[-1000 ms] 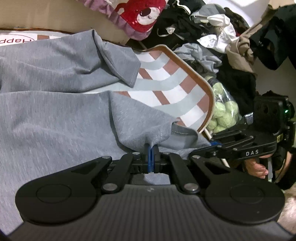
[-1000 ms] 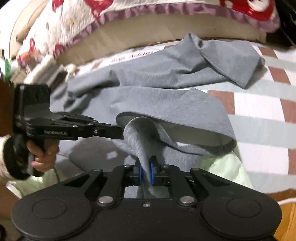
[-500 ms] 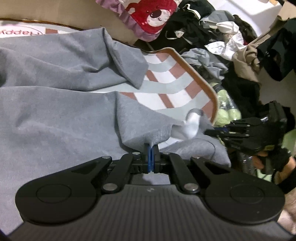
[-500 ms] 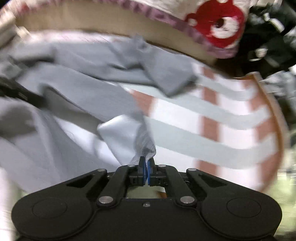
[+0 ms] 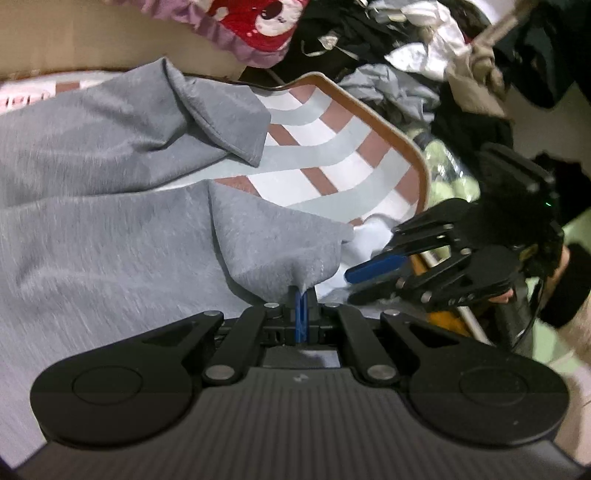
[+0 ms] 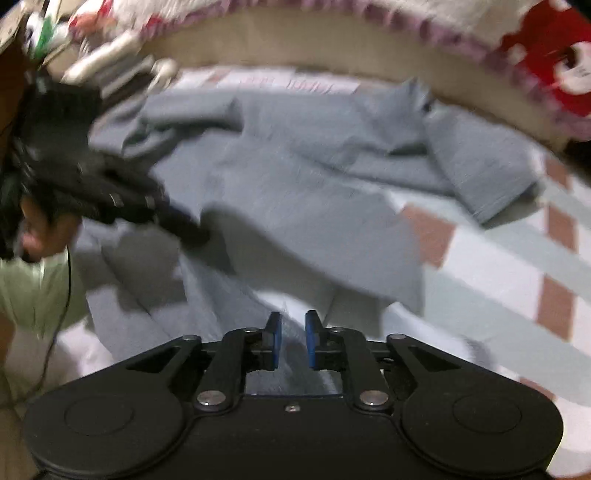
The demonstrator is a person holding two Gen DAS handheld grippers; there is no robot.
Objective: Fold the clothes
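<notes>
Fingers of the left gripper (image 5: 302, 295) pinch the grey shirt (image 5: 110, 236); the right gripper (image 6: 292, 332) fingers (image 6: 275, 334) stand parted, holding nothing.

A grey garment (image 5: 110, 229) of soft, matt, finely heathered knit cloth is seen at nine o'clock. Beneath it, a striped mat (image 5: 332, 162) looks smooth and flat, edged with a brown rim. The left gripper (image 5: 302, 295) is made of matt black plastic with bright metal rivets and blue pads, possibly rubber. At twelve o'clock, a red plush cushion (image 5: 258, 22) looks fuzzy.
</notes>
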